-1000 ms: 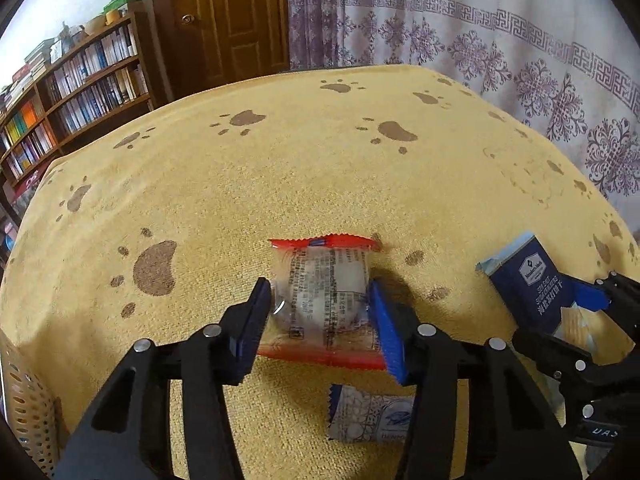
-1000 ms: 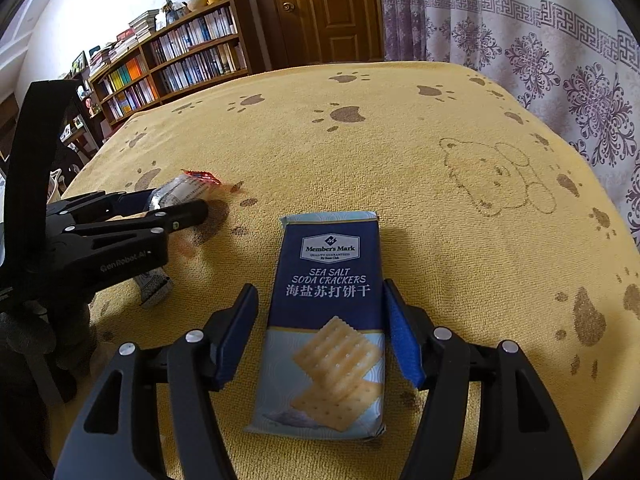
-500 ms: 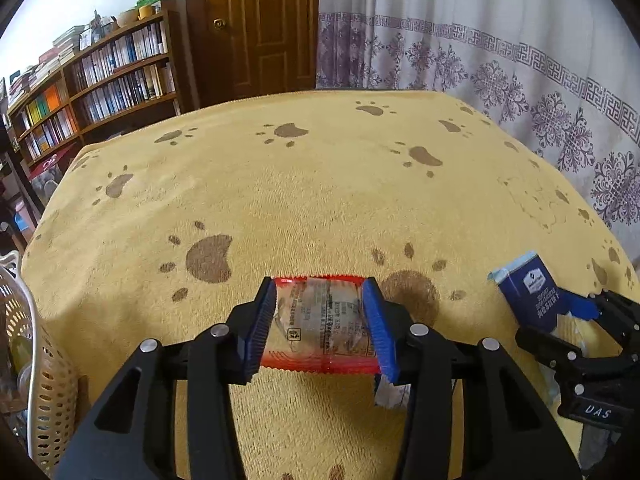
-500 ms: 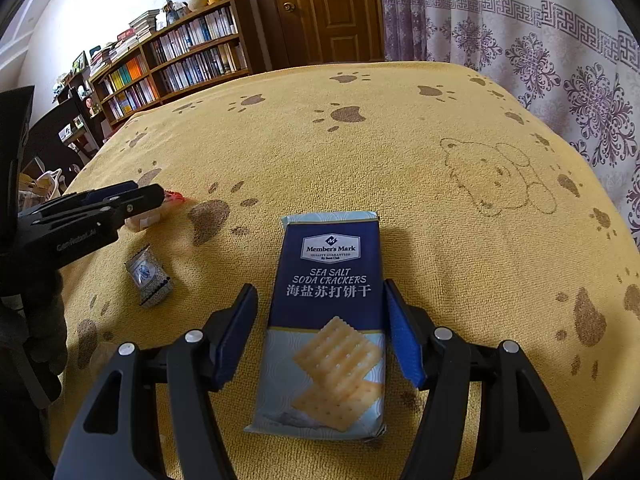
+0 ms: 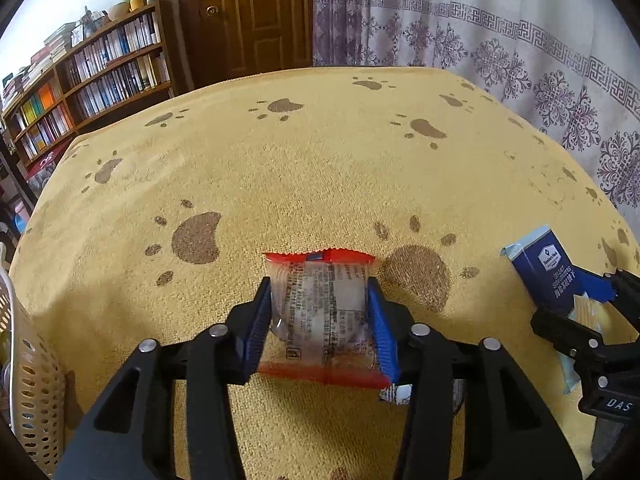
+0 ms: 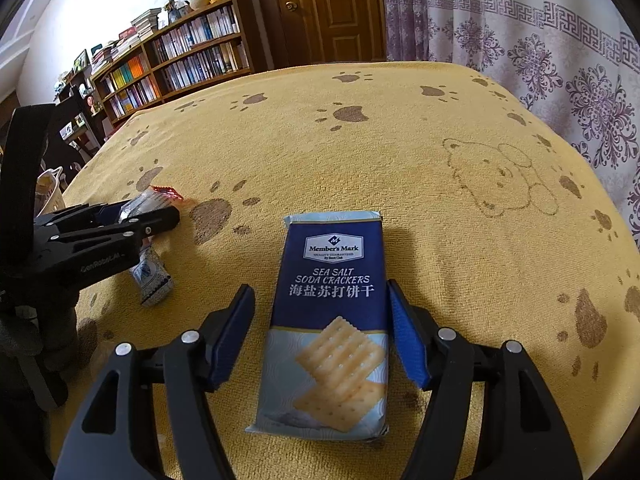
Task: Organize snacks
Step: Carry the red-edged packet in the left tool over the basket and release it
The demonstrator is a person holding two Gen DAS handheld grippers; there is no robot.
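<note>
Only left view: basket (image 5: 28, 364) | left tool (image 5: 320, 320) clamps red-edged snack (image 5: 320, 308) | right tool (image 6: 324, 320) apart astride crackers (image 6: 332, 320)

Under me spreads a yellow blanket (image 6: 400, 152) printed with brown paw marks and a faint bear outline. My blue soda cracker pack (image 6: 332, 320) lies flat on it, and a small white-and-blue packet (image 6: 152, 278) rests on it off to my left.

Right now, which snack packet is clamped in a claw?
The clear red-edged packet, squeezed by the left claw; the blue cracker pack lies unpinched, the small white packet untouched.
</note>
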